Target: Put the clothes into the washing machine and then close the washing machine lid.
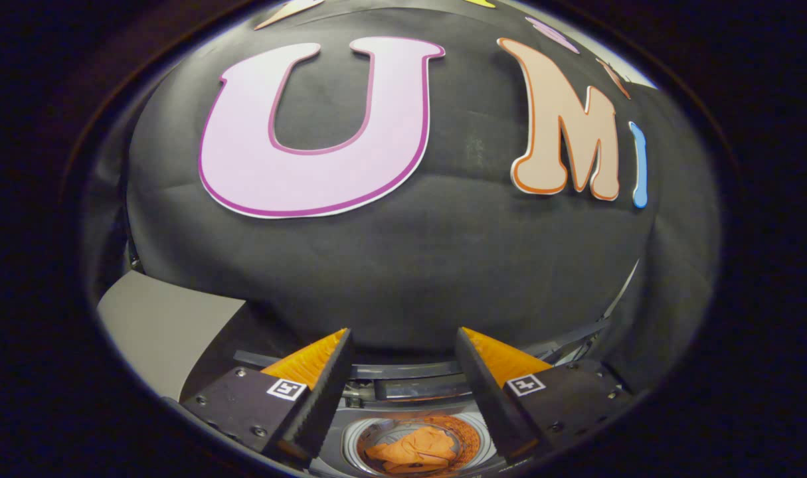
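Your gripper (pixel 403 345) is spread wide with nothing between the fingers, since the orange clothes (pixel 413 448) already sit down in the washing machine (pixel 350 441) drum, bottom centre. The lid (pixel 410 372) behind looks propped up, I think, ready for closing.

Mount: the fisheye camera rides on the gripper (pixel 403 345) and looks forward along its two fingers (pixel 313 385), which stand spread apart with nothing between them.
Facing: mostly level, toward the black cloth wall (pixel 403 265) of the booth, with a slight downward share.
Height: above the washing machine (pixel 413 425), whose open drum with the orange clothes (pixel 416 446) lies below and between the fingers.
Nearness: the wall is close; the machine's raised lid (pixel 410 372) sits just beyond the fingers.
Side: a grey panel (pixel 164 325) lies beside the left finger.
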